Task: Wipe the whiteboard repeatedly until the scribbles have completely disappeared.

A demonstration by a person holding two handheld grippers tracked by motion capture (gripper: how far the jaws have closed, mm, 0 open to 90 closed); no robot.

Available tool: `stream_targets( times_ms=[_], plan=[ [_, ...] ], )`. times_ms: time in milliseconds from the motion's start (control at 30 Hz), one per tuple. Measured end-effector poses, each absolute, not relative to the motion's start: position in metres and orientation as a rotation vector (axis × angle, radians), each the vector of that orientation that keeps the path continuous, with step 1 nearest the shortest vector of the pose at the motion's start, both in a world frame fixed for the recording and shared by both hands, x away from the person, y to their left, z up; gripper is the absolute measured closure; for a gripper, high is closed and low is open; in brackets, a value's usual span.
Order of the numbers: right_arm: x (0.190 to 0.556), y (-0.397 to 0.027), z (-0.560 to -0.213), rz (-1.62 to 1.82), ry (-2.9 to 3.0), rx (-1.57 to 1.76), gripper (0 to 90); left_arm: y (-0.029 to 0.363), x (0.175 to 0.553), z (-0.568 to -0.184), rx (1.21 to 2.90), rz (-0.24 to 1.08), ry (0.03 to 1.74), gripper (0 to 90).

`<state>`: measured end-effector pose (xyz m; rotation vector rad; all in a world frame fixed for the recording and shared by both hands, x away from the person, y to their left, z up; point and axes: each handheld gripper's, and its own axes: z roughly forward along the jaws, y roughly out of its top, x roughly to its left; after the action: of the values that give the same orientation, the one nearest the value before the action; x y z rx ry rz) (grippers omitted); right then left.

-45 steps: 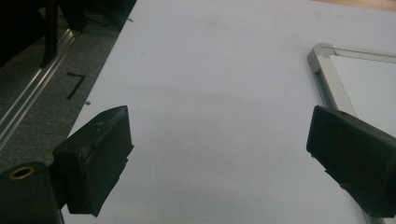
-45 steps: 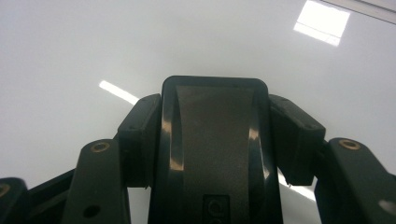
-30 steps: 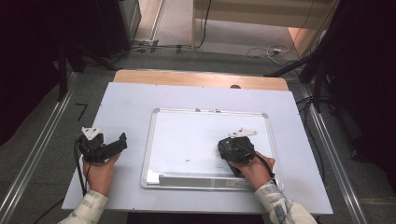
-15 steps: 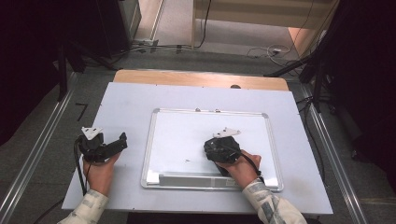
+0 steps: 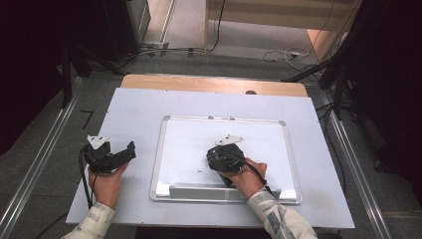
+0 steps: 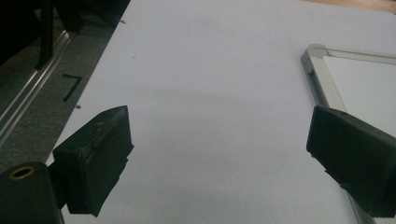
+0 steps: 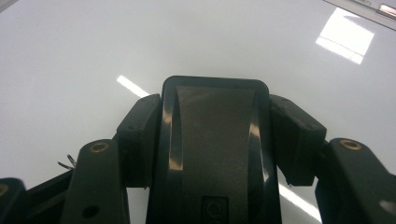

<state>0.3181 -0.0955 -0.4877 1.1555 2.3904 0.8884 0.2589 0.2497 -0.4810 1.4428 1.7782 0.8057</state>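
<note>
The right gripper [image 5: 222, 158] is clamped on a black eraser [image 7: 215, 140], both jaws pressing its flanks, and held low over the whiteboard [image 5: 278, 149] so the eraser's underside can rub the white surface; that flat, downward grip looks chosen for wiping, since it keeps the felt face against the board while the hand [image 5: 246, 175] pushes from behind; a small dark mark [image 5: 199, 172] lies just to the left of the gripper in the high view, and I judge it to be what the eraser is meant for; the left gripper [image 5: 112, 155] rests apart on the pale table [image 5: 134, 104], off the board's left edge, its jaws spread wide with nothing between them, which reads as a hand simply parked out of the way; the board's metal frame [image 6: 322, 79] crosses the right of the left gripper view; the tray [image 5: 199, 191] along the board's near edge holds nothing I can make out. Hard to tell: whether the eraser truly touches the board or hovers a hair above it, since its underside is hidden by its own body and the jaws; the emblem [image 7: 215, 207] on its back is too small to read; the thin scribble [image 7: 67, 162] beside the left jaw in the right gripper view is half hidden.
</note>
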Motion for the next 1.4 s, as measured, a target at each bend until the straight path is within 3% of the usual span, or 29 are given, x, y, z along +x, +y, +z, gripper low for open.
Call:
stream_targets(
  times_ms=[1400],
  plan=[
    [0.318, -0.007, -0.488, 0.902, 2.455, 1.050, 37.5, 0.251, 0.258, -0.480, 1.439, 0.804, 1.766, 7.3]
  ],
)
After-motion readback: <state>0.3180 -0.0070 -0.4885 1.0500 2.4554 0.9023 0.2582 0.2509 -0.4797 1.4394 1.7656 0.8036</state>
